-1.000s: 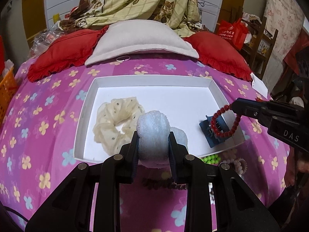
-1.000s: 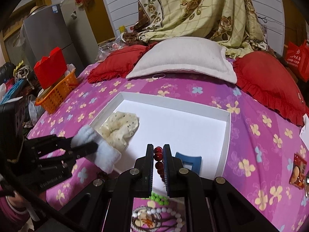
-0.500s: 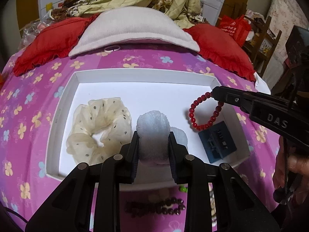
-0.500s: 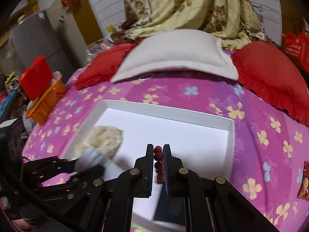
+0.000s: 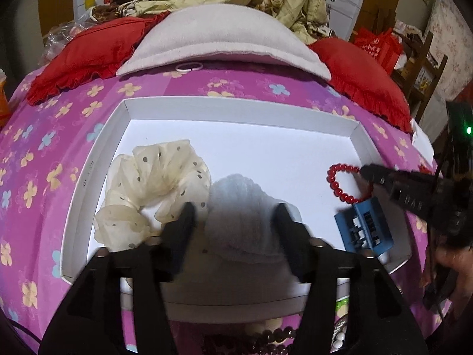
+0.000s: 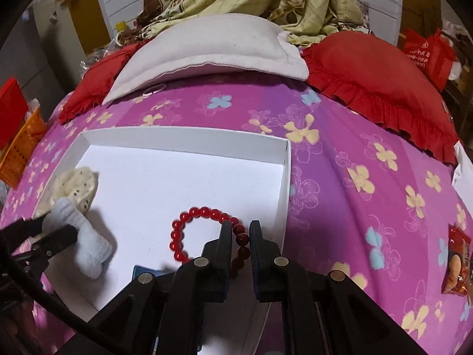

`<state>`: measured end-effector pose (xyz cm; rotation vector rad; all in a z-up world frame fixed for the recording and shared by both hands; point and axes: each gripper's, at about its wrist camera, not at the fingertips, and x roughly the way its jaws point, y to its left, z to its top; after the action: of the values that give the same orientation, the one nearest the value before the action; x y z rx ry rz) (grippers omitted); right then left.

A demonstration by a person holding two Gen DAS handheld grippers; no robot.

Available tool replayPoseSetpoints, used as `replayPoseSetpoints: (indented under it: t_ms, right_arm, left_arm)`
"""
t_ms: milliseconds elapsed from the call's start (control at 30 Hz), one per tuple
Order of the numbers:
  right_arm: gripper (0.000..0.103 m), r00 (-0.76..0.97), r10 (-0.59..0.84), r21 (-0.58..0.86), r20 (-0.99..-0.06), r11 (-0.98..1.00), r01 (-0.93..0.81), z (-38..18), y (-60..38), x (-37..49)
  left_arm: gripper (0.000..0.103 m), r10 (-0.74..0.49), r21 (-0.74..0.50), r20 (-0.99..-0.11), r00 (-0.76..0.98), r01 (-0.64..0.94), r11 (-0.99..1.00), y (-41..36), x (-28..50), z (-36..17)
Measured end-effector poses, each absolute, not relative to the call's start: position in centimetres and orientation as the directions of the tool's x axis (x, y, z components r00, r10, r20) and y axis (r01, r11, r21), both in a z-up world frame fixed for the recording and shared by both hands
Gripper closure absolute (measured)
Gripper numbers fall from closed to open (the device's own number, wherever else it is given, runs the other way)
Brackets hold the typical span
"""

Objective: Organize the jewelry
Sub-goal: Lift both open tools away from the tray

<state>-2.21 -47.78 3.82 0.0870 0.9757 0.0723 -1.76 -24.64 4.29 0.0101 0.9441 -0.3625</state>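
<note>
Two grippers over a shallow white tray (image 5: pixel 97 159) that sits on a bed with a pink flowered cover (image 6: pixel 354 183).

Left gripper (image 5: pixel 235 222): jaws opening, stood wide, a gap visible on either side of the pale blue fluffy scrunchie (image 5: pixel 236 207) between them; pads no longer press on it. Scrunchie rests on the tray floor near the front edge, touching the cream dotted scrunchie (image 5: pixel 159 177) at its left.

Right gripper (image 6: pixel 240 230): jaws opening, only slightly parted. Red bead bracelet (image 6: pixel 189 216) lies on the tray floor near the right wall, one side of its loop passing between the jaws; beads sit in the gap, and the pads appear clear of them. Blue hair clip (image 5: pixel 365 227) lies in the tray's front right corner, just beside the bracelet.

Outside the tray, at the front edge: dark bead bracelets (image 5: pixel 266 337) on the cover, partly hidden by the left gripper.
</note>
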Motion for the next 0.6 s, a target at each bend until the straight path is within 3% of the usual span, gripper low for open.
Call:
replayPoseSetpoints:
  t_ms: [67, 300, 467, 600]
  right_arm:
    - [0.058, 0.584, 0.091, 0.092, -0.807, 0.995, -0.027, 4.6, -47.4, -3.0]
    - [0.055, 0.645, 0.124, 0.153, -0.754, 0.988, -0.012, 7.4, -47.1, -6.6]
    - [0.043, 0.678, 0.072, 0.106, -0.731, 0.994, 0.009, 8.8, -46.0, -9.9]
    - [0.040, 0.686, 0.068, 0.094, -0.724, 0.996, 0.000, 9.4, -44.8, -12.4]
  left_arm:
    - [0.036, -0.308, -0.162, -0.790, 0.529, 0.305, 0.938, -24.5, -1.8, 4.5]
    - [0.035, -0.287, -0.129, -0.775, 0.563, 0.303, 0.944, -23.6, -3.7, 6.1]
    - [0.035, -0.232, -0.053, -0.757, 0.611, 0.298, 0.953, -22.7, -5.7, 7.2]
    - [0.035, -0.211, -0.016, -0.741, 0.637, 0.298, 0.955, -22.0, -7.3, 7.7]
